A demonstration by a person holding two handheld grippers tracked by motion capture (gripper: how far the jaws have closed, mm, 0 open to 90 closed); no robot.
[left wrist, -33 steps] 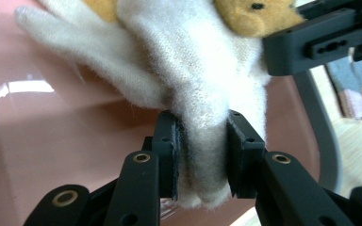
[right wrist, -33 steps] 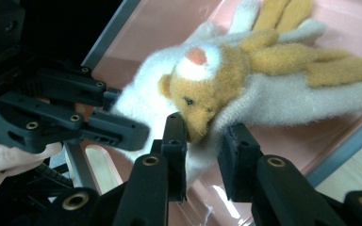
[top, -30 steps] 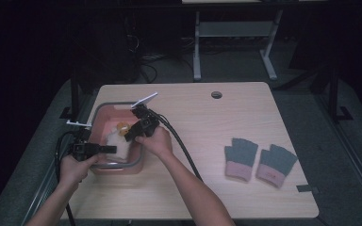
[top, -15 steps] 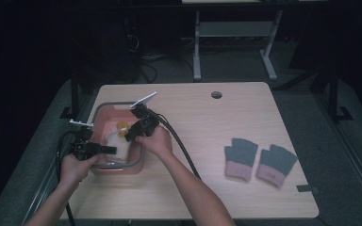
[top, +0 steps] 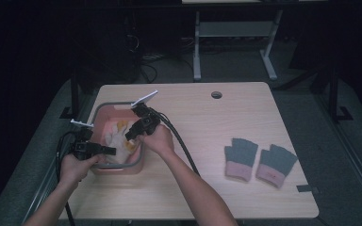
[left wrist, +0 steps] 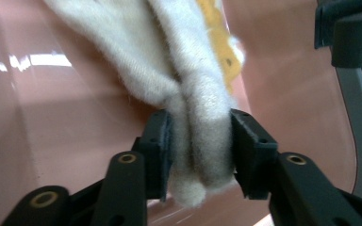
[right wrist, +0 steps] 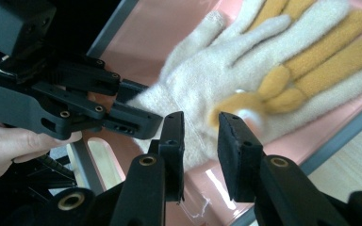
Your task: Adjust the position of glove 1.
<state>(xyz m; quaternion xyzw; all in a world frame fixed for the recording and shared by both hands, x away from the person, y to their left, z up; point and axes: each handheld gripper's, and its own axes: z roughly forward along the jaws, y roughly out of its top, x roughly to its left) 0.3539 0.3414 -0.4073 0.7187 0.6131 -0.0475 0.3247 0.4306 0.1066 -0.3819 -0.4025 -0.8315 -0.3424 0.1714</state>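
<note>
Glove (left wrist: 195, 117) btwn L hand-held gripper (left wrist: 200, 150) jaws, just opening | R hand-held gripper (right wrist: 200, 141) hovering above

left tool (top: 104, 150) | right tool (top: 131, 133) | both over cream glove (top: 115, 141) in pink basin (top: 122, 168)

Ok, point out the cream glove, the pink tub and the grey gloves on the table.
cream glove (right wrist: 202, 80), right gripper view, on its palm.
pink tub (top: 104, 108), high view, on the grey rim at the far left corner.
grey gloves (top: 241, 151), high view, on the left glove's grey back.
</note>
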